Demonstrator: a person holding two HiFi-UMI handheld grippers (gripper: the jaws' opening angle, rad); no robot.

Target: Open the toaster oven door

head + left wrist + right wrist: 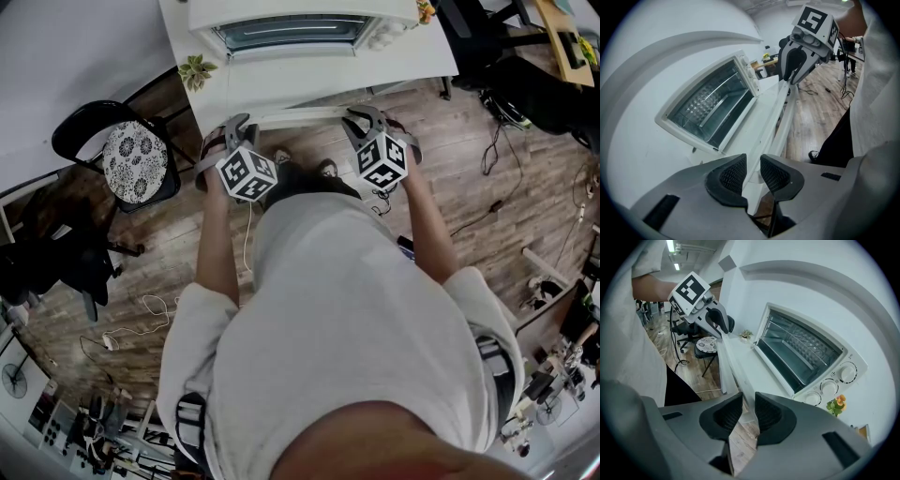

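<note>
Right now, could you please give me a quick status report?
Left tongs and right tongs both clamped on table's front edge. Toaster oven door looks shut, untouched. Small plant and flowers flank it, not in the way.

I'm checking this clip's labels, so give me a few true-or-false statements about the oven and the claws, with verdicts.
1. The toaster oven door is shut. False: it is folded down open, with the rack showing.
2. The left claw and the right claw both clamp the door handle. True.
3. The oven's knobs are black. False: they are white.
4. A chair stands on the wooden floor. True.
</note>
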